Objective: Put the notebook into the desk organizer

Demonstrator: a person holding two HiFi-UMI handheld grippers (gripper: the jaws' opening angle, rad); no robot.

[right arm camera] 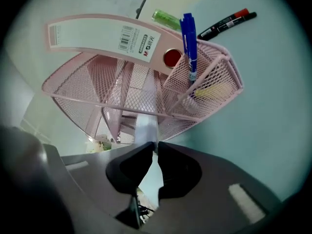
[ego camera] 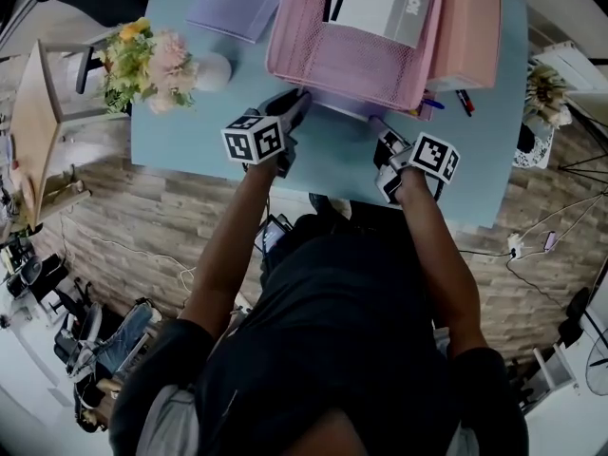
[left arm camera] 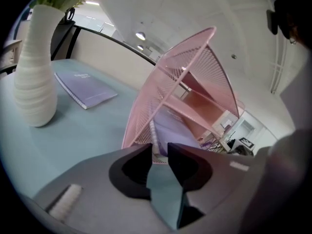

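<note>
**Both tools clamp the notebook at the organizer's mouth**

The lilac notebook (ego camera: 347, 108) lies partly inside the lowest tier of the pink mesh organizer (ego camera: 342, 60), with its near edge sticking out toward the person.

The left tool (ego camera: 296, 101) has its jaws nearly together on the notebook's spiral-bound edge. In the left gripper view the white spiral runs in between the tips of the tool (left arm camera: 160, 150), and the notebook (left arm camera: 178, 130) stretches away under the organizer's (left arm camera: 195, 67) slanted mesh.

The right tool (ego camera: 383, 139) is also closed on the notebook. In its own view the tool (right arm camera: 156, 147) pinches a thin pale strip, the notebook (right arm camera: 145, 126) seen edge-on, which leads up into the organizer (right arm camera: 122, 87).

A pink file box (right arm camera: 97, 35) with a white label stands in the organizer, and a blue pen (right arm camera: 189, 38) stands in its side cup. Two markers (right arm camera: 226, 23) lie on the teal surface (ego camera: 190, 141) just beyond it.

To the left, well apart from the organizer, are a white vase (ego camera: 211, 71) of flowers (ego camera: 147, 65) and a second notebook (ego camera: 233, 6) lying flat.
</note>
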